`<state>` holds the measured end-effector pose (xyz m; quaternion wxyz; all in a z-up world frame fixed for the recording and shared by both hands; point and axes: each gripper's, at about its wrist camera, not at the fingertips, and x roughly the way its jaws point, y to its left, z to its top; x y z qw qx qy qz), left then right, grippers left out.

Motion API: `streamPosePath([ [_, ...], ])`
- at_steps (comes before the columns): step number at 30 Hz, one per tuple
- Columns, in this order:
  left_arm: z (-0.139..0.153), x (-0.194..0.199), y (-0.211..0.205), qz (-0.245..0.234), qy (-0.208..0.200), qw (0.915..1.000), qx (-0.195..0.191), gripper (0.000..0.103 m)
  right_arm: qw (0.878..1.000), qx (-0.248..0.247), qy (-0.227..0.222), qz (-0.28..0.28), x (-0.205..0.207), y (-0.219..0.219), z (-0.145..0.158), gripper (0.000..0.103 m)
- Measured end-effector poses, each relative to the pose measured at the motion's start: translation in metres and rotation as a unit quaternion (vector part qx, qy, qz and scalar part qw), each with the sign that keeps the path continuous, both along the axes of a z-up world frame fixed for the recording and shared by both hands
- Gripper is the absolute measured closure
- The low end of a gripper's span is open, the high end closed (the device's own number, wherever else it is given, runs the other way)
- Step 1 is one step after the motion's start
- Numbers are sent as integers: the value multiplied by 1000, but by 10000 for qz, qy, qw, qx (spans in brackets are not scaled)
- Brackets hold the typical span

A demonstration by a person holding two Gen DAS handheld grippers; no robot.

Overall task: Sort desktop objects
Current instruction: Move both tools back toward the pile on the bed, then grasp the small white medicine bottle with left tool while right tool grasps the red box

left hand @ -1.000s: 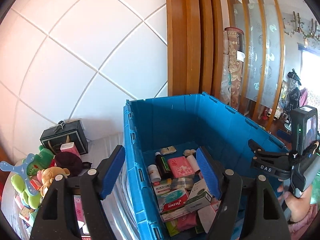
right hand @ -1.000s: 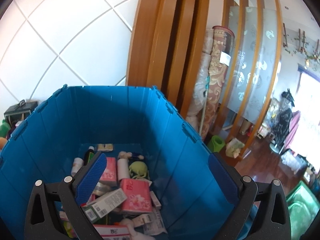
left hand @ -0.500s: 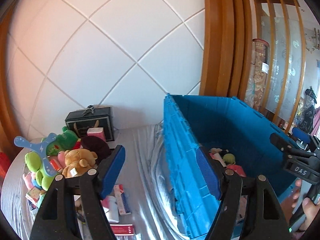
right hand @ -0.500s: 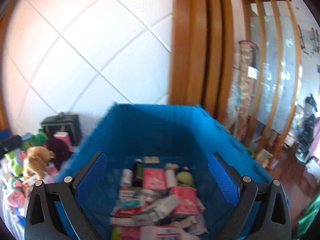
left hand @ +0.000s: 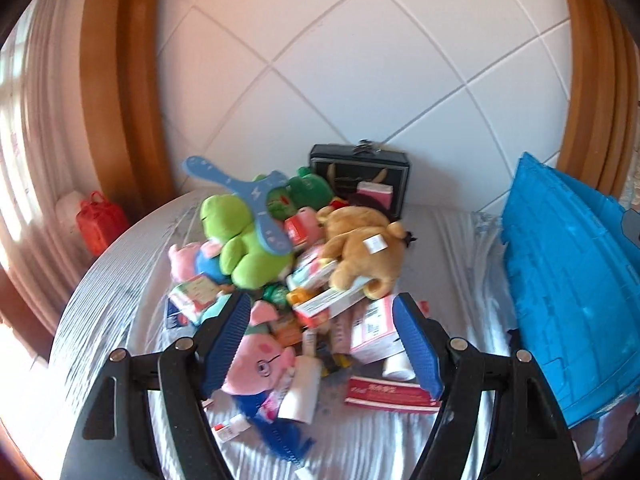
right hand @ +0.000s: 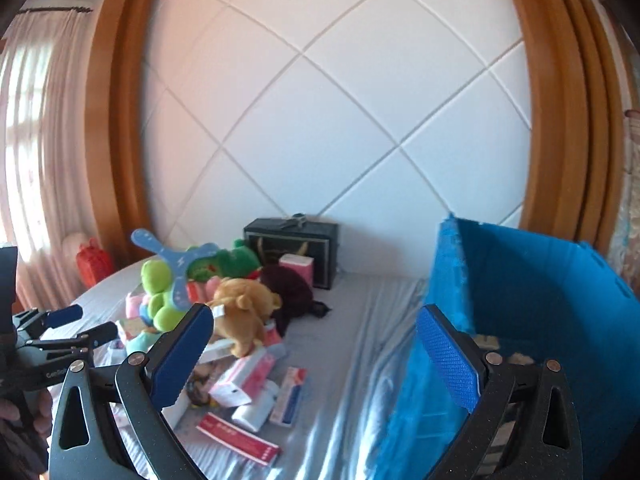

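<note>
A heap of soft toys and small boxes lies on the grey striped cloth (left hand: 120,280): a green frog (left hand: 240,240), a brown bear (left hand: 360,248), a pink pig (left hand: 260,360), a blue boomerang (left hand: 256,200) and a flat red box (left hand: 388,392). My left gripper (left hand: 322,328) hangs open just above the near side of the heap, holding nothing. In the right wrist view the bear (right hand: 240,312) and red box (right hand: 236,436) lie ahead to the left. My right gripper (right hand: 316,340) is open and empty, beside the blue crate (right hand: 520,300). The left gripper (right hand: 68,328) shows at the left edge.
The blue crate (left hand: 572,300) stands to the right of the heap with boxes inside. A black case (left hand: 360,176) stands against the white quilted wall behind the toys. A red bag (left hand: 98,224) sits at the far left by the wooden frame.
Both grippers have swung left, away from the blue crate and toward the toy heap. The left gripper has also dropped closer to the heap. Both jaws have stayed open and empty.
</note>
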<state>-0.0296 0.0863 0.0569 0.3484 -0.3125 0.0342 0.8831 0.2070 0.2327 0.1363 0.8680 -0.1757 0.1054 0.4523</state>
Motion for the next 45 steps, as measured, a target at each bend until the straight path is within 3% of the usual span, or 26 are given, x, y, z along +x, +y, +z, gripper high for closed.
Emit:
streamPosePath([
  [5, -53, -25, -38, 514, -335, 9972, -435, 30, 9963, -614, 396, 443, -8, 46, -56, 0],
  [12, -134, -27, -49, 416, -1146, 9891, -827, 30, 9828, -1506, 959, 466, 9, 71, -136, 0],
  [17, -169, -32, -58, 434, -1482, 9832, -974, 30, 9694, -2032, 1324, 369, 21, 72, -176, 0],
  [22, -192, -45, -62, 289, -1580, 9795, -1212, 30, 9593, -2324, 1595, 184, 32, 68, -201, 0],
  [23, -197, -48, -62, -123, -1536, 9795, -1296, 30, 9582, -2355, 1620, 136, 34, 67, -204, 0],
  [24, -201, -50, -60, -184, -1510, 9792, -1344, 30, 9586, -2274, 1701, -216, 36, 66, -206, 0],
  [30, -226, -62, -43, -694, -1572, 9712, -1648, 34, 9490, -2355, 1974, -712, 48, 63, -220, 0],
  [34, -242, -69, -30, -950, -1769, 9643, -1725, 49, 9409, -2491, 2113, -893, 53, 62, -234, 0],
  [36, -251, -72, -26, -1074, -1968, 9582, -1775, 63, 9375, -2515, 2189, -1002, 54, 65, -242, 0],
  [41, -253, -72, -33, -960, -2084, 9578, -1732, 65, 9306, -2666, 2386, -773, 61, 82, -262, 0],
  [45, -251, -74, -44, -701, -2248, 9583, -1619, 65, 9179, -3126, 2360, -635, 69, 105, -283, 0],
])
